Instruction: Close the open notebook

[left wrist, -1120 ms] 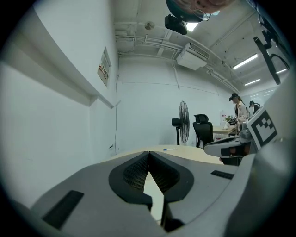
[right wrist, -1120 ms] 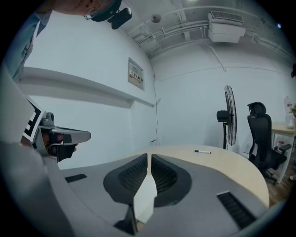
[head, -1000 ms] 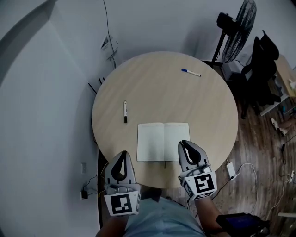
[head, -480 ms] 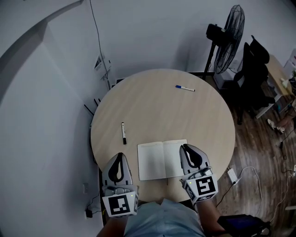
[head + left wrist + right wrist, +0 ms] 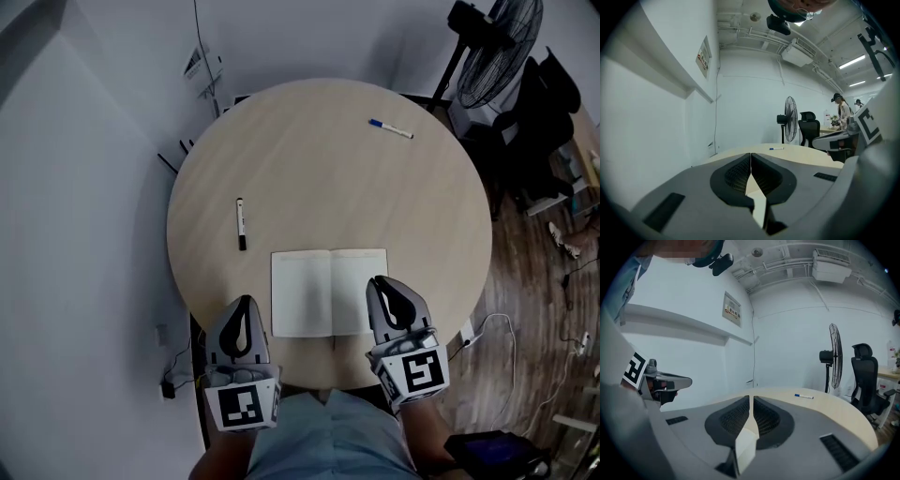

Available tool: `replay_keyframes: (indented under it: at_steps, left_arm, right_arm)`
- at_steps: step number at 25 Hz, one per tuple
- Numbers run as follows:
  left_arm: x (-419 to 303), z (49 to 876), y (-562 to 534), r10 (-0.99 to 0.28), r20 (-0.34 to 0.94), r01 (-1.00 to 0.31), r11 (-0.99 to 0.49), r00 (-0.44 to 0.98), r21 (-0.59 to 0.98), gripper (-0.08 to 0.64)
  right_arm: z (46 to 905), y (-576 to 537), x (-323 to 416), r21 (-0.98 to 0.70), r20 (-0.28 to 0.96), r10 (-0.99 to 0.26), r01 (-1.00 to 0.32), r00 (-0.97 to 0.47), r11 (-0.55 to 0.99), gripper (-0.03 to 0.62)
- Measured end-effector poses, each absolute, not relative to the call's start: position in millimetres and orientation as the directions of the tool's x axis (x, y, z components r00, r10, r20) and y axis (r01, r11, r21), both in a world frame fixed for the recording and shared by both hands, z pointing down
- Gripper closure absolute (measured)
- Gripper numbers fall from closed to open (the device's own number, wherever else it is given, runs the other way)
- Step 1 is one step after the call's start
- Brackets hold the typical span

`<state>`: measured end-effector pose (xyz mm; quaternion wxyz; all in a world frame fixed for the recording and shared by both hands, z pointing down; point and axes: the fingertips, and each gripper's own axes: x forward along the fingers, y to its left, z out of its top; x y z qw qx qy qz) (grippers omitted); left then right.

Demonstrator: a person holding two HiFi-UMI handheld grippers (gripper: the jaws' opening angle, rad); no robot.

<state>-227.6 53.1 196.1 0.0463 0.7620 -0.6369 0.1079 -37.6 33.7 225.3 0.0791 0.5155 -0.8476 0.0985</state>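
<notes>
Where the round tabletop (image 5: 328,159) curves toward the person, the notebook (image 5: 314,292) lies open and flat, both pale pages facing up, just inside the near edge. The right gripper (image 5: 378,281) reaches over the near right corner of the right-hand page (whether it touches the paper cannot be told). Its jaws are brought together with nothing between them. The left gripper (image 5: 243,302) hangs over the tabletop's near edge, just left of the notebook and apart from it, its jaws likewise pressed together and empty. A black marker (image 5: 240,223) lies on the bare wood beyond the notebook's far left corner, toward the left edge. A blue-capped pen (image 5: 390,128) lies well apart from everything else, near the far right edge. Past the tabletop's right side stand a pedestal fan (image 5: 495,45) and a dark office chair (image 5: 553,98).
</notes>
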Motion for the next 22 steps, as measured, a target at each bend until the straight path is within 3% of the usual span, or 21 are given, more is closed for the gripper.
replay_keyframes:
  at_steps: [9,22]
  left_arm:
    - [-229,302,66,-0.892,0.438,-0.991,-0.13,0.108,-0.02,0.54]
    - [-222,429,88,-0.784,0.618,-0.998,-0.047,0.061,0.04,0.536]
  right_arm:
    - [296,22,-54,-0.144,0.336,-0.768,-0.836,-0.545,0.53,0.538]
    - [378,13,-45,-0.213,0.415,-0.703,-0.813,-0.577,0.542,0.538]
